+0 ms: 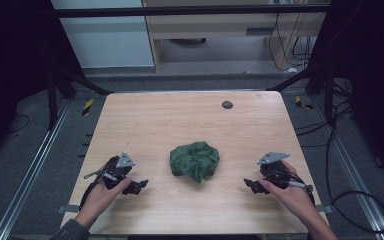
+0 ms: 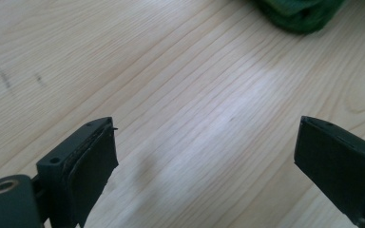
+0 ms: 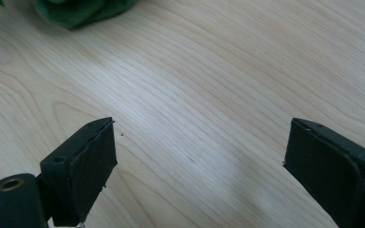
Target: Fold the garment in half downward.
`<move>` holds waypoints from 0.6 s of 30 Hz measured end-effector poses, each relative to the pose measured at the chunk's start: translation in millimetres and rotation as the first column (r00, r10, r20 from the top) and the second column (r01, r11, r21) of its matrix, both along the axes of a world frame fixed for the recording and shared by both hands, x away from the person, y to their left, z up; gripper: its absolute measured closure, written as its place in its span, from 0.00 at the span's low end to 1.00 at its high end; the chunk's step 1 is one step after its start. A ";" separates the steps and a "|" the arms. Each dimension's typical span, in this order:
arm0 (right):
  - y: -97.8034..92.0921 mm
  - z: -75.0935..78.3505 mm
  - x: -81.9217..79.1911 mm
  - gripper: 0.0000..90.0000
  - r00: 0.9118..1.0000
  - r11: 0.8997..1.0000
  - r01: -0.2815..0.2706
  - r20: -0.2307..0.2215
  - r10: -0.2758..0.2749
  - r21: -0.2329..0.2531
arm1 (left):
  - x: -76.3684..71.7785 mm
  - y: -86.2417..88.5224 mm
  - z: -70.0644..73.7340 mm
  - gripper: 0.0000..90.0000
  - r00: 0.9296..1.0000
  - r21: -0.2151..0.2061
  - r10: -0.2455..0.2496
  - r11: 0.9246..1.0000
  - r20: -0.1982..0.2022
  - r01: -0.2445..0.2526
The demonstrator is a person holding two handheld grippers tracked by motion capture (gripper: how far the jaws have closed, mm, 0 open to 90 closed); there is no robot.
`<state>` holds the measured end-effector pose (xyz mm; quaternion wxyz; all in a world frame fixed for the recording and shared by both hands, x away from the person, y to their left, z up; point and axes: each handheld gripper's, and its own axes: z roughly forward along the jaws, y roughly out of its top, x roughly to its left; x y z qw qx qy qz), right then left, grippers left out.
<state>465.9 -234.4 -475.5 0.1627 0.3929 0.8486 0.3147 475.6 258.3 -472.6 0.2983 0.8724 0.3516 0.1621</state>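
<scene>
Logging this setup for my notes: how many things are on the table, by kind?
Crumpled green cloth: 1
Handheld grippers, left gripper and right gripper, jaws apart: 2
Small dark round disc near the table's far edge: 1
Total: 4

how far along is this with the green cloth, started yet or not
Nothing looks done yet: the green cloth lies crumpled in a heap mid-table. Nothing is in hand: the left gripper and right gripper sit on either side of it, both with jaws open and bare wood between them, apart from the cloth. Left to do, probably: reach in, grasp the cloth and handle it, whether spreading or folding.
</scene>
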 end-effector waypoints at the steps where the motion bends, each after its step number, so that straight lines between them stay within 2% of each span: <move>1: -2.6 -1.3 0.8 0.11 1.000 1.000 0.010 -0.006 -0.010 0.002 | 0.7 3.2 -1.0 0.07 1.000 0.003 0.007 1.000 0.004 -0.007; 3: -5.2 -2.6 2.0 0.11 1.000 1.000 0.019 -0.008 -0.019 0.004 | 1.6 6.3 -1.9 0.07 1.000 0.005 0.014 1.000 0.005 -0.014; 8: -21.1 -8.3 13.9 0.12 0.997 0.997 0.072 -0.012 -0.072 0.030 | 11.7 26.7 -7.3 0.07 0.997 -0.017 0.080 0.997 0.019 -0.079; 9: -21.1 -8.3 13.9 0.12 0.997 0.997 0.072 -0.012 -0.072 0.030 | 11.7 26.7 -7.3 0.07 0.997 -0.017 0.080 0.997 0.019 -0.079; 12: -26.4 -12.7 25.4 0.12 0.993 0.992 0.115 -0.006 -0.115 0.053 | 19.5 36.6 -10.1 0.07 0.992 -0.044 0.123 0.992 0.022 -0.122; 18: -22.1 -13.9 40.6 0.11 0.988 0.985 0.156 0.006 -0.157 0.076 | 32.4 42.6 -16.1 0.07 0.985 -0.069 0.171 0.983 0.027 -0.169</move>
